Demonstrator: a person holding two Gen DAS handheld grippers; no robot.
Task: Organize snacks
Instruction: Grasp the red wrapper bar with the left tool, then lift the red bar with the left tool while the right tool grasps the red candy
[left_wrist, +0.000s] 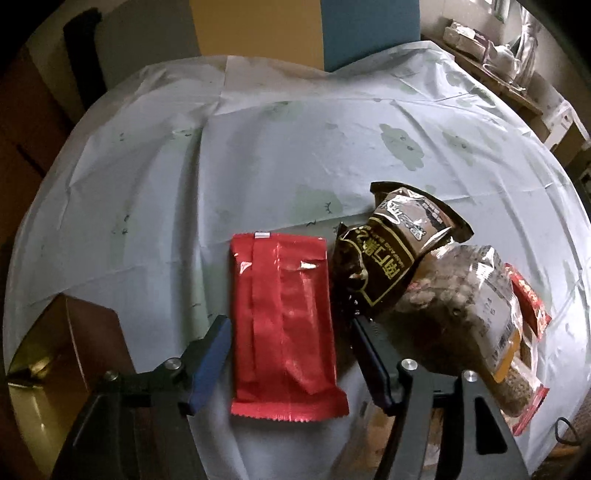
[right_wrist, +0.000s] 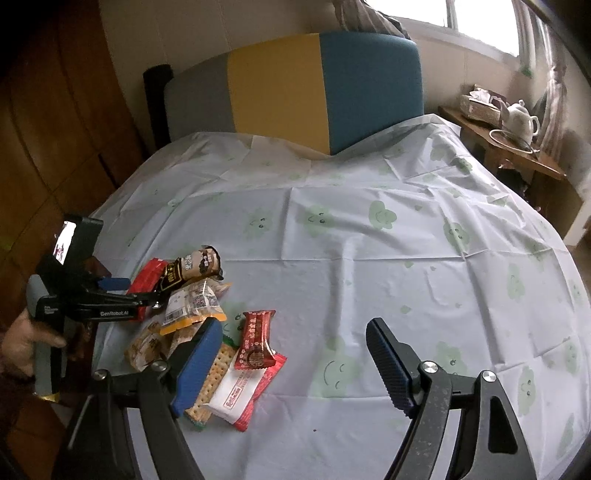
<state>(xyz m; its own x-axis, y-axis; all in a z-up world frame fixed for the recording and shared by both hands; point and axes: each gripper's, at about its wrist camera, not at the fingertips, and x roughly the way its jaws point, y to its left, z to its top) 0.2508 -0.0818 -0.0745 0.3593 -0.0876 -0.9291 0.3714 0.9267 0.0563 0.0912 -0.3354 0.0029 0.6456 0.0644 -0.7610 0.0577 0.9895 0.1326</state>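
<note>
Pale cloth printed with green smiling clouds covers the table (right_wrist: 369, 229), with a grey, yellow and blue chair back at its far edge and a side table with a white teapot (right_wrist: 522, 118) by the window on the right. All the snacks sit bunched at the near left of the cloth, and the rest of it lies bare, so by my reckoning the sorting has barely begun. The left gripper (left_wrist: 291, 332) points steeply down over a red packet (left_wrist: 282, 328) that lies flat between its fingers; the blue pads stand wide on either side and do not press on it, so it looks either just set down or about to be taken, and I cannot say which. Just to the right of it a dark brown packet (left_wrist: 391, 258) leans on a clear bag of brownish pieces (left_wrist: 461, 306). Nearer the right gripper (right_wrist: 291, 354), a small red candy bar (right_wrist: 256, 339) rests on top of a white-and-red wrapper (right_wrist: 240, 391), beside a pack of crackers (right_wrist: 214, 380). That gripper hangs above them with its fingers spread wide and nothing held. No row, group or container is visible yet, so nearly every packet is left to be placed.
</note>
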